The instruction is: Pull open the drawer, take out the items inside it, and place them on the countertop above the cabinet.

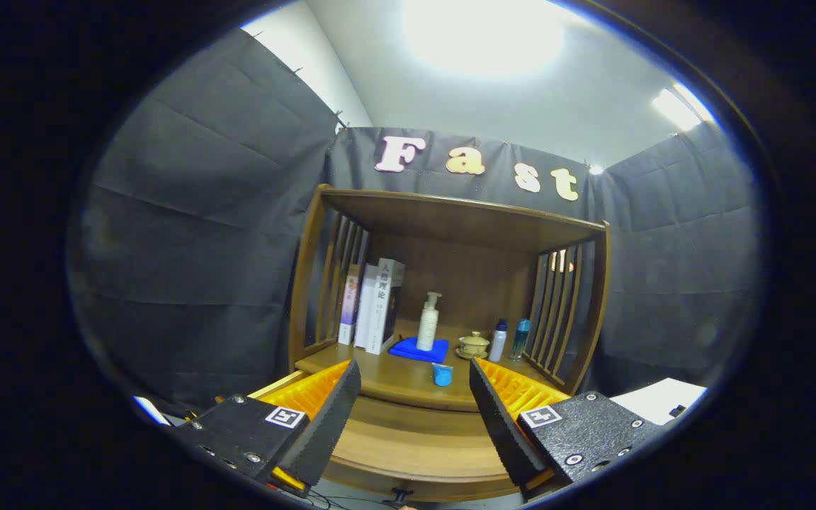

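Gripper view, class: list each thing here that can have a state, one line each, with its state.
gripper: fingers open, holding nothing
cabinet: drawer front not clearly visible, state cannot be told
pump bottle: upright on the blue cloth
books: standing upright
lidded cup: lid on
two bottles: upright
small blue cup: upright on countertop

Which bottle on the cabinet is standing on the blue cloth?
The tall white pump bottle stands on the blue cloth. The two smaller bottles stand on bare wood to its right. The gripper fingers are spread open, holding nothing.
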